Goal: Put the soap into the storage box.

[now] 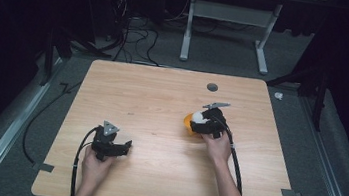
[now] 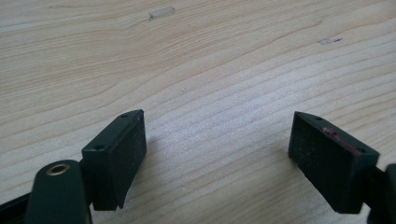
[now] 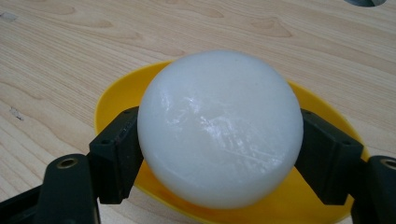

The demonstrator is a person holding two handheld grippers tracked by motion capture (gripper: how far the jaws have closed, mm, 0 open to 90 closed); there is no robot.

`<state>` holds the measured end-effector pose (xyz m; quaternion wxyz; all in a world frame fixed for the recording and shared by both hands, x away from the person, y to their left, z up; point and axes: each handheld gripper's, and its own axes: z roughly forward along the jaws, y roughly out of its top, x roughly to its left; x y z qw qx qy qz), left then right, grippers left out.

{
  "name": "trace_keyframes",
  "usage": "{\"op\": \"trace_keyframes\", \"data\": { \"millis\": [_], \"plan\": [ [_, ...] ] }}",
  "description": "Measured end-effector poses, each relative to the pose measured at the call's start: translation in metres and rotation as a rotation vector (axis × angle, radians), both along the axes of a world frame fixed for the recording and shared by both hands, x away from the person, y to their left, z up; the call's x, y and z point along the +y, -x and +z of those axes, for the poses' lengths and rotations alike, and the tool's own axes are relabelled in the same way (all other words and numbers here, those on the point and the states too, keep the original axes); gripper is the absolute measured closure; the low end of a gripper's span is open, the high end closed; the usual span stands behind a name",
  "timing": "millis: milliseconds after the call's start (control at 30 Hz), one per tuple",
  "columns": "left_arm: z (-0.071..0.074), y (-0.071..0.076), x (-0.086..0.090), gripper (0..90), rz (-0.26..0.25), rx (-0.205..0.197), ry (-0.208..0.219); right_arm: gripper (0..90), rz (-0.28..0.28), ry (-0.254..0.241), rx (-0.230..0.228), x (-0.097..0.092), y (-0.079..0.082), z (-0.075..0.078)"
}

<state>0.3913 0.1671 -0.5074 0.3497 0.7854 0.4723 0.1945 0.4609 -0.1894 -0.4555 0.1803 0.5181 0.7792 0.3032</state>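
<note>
No readable text, label, brand, number or sign appears on anything in these views.

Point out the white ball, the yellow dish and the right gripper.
white ball [image 3: 219, 128], right gripper view, middle of its glossy front face.
yellow dish [image 3: 119, 91], right gripper view, bare rim left of the ball.
right gripper [image 1: 203, 122], high view, between its fingertips, at the ball.

The white ball [image 3: 219, 128] looks waxy, smooth and faintly glossy. The yellow dish [image 3: 116, 93] beneath it is shiny plastic. The surface [image 2: 210, 70] is pale matt wood grain; gripper pads [image 2: 119, 156] look finely rough.
</note>
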Motion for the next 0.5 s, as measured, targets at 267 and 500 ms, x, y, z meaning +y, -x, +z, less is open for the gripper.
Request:
{"op": "trace_keyframes", "data": {
  "millis": [267,500],
  "plan": [
    [0.000,0.000,0.000,20.1,-0.001,0.001,0.002,24.2,-0.006,-0.004,0.002,-0.001,-0.001,-0.001],
    [0.000,0.000,0.000,19.9,-0.001,0.001,0.002,26.2,-0.006,-0.049,-0.053,-0.005,0.005,0.012]
  ]
}}
